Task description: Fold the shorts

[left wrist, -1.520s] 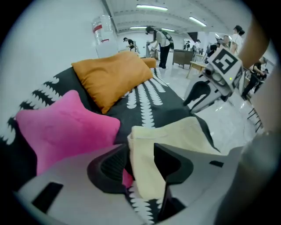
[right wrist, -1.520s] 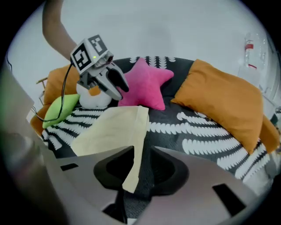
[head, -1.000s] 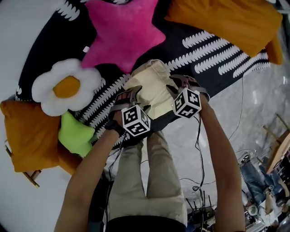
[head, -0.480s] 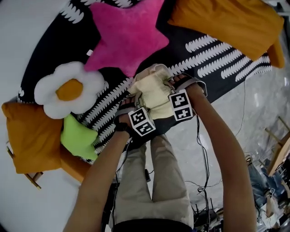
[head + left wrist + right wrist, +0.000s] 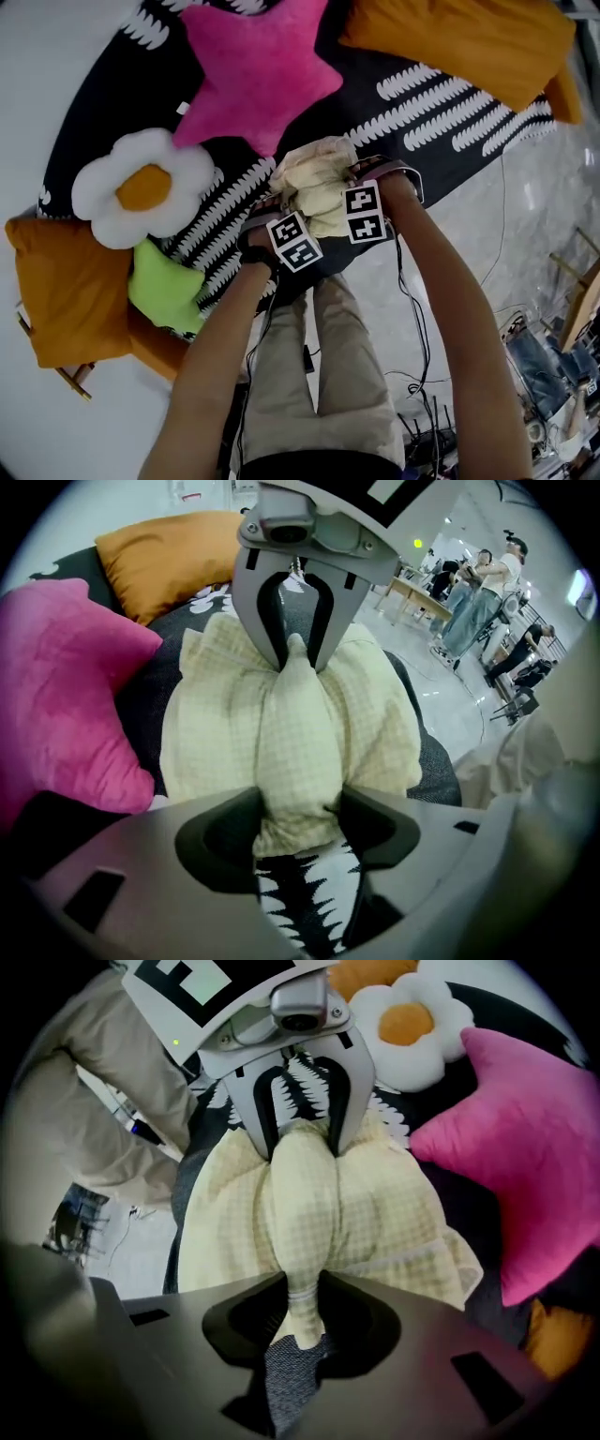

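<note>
The shorts (image 5: pixel 314 183) lie bunched, the fold apparently unfinished. The left gripper (image 5: pixel 300 808) and right gripper (image 5: pixel 302 1321) are closing, each pinching a ridge of cloth.

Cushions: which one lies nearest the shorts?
The pink star cushion; one of its points nearly reaches the shorts, while the flower cushion, green cushion and orange cushions lie farther off.

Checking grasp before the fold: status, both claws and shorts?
Left claw closing on a shorts fold. Right claw closing, pinching shorts. Shorts bunched on black-and-white blanket. Pink star pillow beside, not blocking.
</note>
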Demonstrator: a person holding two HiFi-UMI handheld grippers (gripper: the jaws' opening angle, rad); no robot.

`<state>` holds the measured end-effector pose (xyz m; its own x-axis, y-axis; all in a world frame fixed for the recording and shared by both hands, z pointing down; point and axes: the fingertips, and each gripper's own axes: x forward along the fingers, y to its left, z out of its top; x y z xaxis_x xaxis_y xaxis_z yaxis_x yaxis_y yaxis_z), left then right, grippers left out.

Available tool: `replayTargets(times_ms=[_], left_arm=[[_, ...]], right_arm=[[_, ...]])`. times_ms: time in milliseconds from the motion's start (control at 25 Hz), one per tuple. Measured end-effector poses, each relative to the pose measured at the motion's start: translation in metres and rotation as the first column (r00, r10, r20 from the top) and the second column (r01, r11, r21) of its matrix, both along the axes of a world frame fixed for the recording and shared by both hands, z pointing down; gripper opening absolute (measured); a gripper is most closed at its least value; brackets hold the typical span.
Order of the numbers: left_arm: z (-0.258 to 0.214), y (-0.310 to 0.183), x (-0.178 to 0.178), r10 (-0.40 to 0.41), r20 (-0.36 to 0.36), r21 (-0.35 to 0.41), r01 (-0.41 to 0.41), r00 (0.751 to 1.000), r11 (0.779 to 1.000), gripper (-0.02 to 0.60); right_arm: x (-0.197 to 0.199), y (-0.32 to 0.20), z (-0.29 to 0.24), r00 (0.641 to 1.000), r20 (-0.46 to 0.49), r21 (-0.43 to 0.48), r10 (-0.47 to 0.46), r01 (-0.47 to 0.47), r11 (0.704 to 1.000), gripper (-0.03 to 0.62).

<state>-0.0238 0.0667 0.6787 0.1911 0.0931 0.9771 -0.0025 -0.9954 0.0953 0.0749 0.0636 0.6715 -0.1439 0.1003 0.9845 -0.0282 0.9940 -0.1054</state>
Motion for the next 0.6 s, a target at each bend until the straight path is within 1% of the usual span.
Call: replayTargets(times_ms=[40, 80, 120, 160, 200, 240, 280, 320, 360, 400, 440, 480, 520, 560, 600], left_arm=[[-0.005, 0.003, -0.001, 0.010, -0.006, 0.004, -0.009, 1.000, 1.000, 0.234], [-0.013, 0.006, -0.002, 0.025, -0.016, 0.018, -0.024, 1.000, 1.000, 0.164], [-0.023, 0.006, -0.002, 0.045, -0.034, 0.045, -0.044, 0.998, 0.998, 0.133], [-0.035, 0.003, -0.002, 0.072, -0.061, 0.089, -0.067, 0.996, 0.994, 0.125], [-0.052, -0.003, -0.001, 0.106, -0.093, 0.152, -0.091, 0.990, 0.984, 0.123], [-0.072, -0.010, 0.001, 0.146, -0.128, 0.232, -0.113, 0.981, 0.966, 0.122], [-0.094, -0.017, 0.002, 0.193, -0.159, 0.320, -0.134, 0.968, 0.938, 0.121], [-0.115, -0.023, 0.002, 0.248, -0.184, 0.407, -0.156, 0.951, 0.900, 0.121], [-0.133, -0.027, 0.001, 0.308, -0.198, 0.484, -0.180, 0.931, 0.856, 0.121], [-0.148, -0.030, 0.000, 0.367, -0.203, 0.547, -0.205, 0.908, 0.811, 0.123], [-0.157, -0.032, -0.002, 0.421, -0.199, 0.599, -0.230, 0.885, 0.767, 0.123], [-0.163, -0.035, -0.004, 0.466, -0.189, 0.642, -0.251, 0.864, 0.724, 0.123], [-0.165, -0.038, -0.006, 0.499, -0.177, 0.676, -0.264, 0.849, 0.688, 0.124], [-0.162, -0.042, -0.010, 0.515, -0.169, 0.696, -0.268, 0.841, 0.666, 0.126], [-0.155, -0.044, -0.014, 0.514, -0.168, 0.697, -0.267, 0.841, 0.665, 0.127]], right_arm=[[0.000, 0.005, -0.004, 0.998, 0.015, 0.016, 0.068, -0.069, 0.998, 0.104], [0.000, 0.010, -0.009, 0.989, 0.040, 0.039, 0.146, -0.147, 0.988, 0.098], [0.000, 0.013, -0.017, 0.973, 0.073, 0.072, 0.219, -0.224, 0.972, 0.095], [0.001, 0.013, -0.029, 0.953, 0.111, 0.117, 0.282, -0.294, 0.949, 0.094], [0.001, 0.013, -0.045, 0.930, 0.154, 0.175, 0.333, -0.358, 0.917, 0.092], [0.001, 0.013, -0.065, 0.906, 0.199, 0.247, 0.374, -0.415, 0.875, 0.092], [0.000, 0.013, -0.087, 0.884, 0.241, 0.329, 0.402, -0.464, 0.823, 0.092], [-0.002, 0.016, -0.108, 0.867, 0.273, 0.412, 0.416, -0.496, 0.764, 0.092], [-0.006, 0.019, -0.127, 0.857, 0.294, 0.483, 0.423, -0.515, 0.708, 0.092], [-0.010, 0.022, -0.141, 0.849, 0.310, 0.535, 0.428, -0.528, 0.660, 0.092], [-0.014, 0.024, -0.150, 0.842, 0.319, 0.570, 0.436, -0.538, 0.621, 0.092], [-0.017, 0.024, -0.154, 0.836, 0.321, 0.598, 0.446, -0.544, 0.589, 0.092], [-0.020, 0.021, -0.155, 0.833, 0.314, 0.625, 0.456, -0.542, 0.561, 0.092], [-0.022, 0.018, -0.152, 0.832, 0.301, 0.651, 0.466, -0.536, 0.537, 0.094], [-0.026, 0.014, -0.145, 0.831, 0.286, 0.669, 0.478, -0.530, 0.522, 0.095]])
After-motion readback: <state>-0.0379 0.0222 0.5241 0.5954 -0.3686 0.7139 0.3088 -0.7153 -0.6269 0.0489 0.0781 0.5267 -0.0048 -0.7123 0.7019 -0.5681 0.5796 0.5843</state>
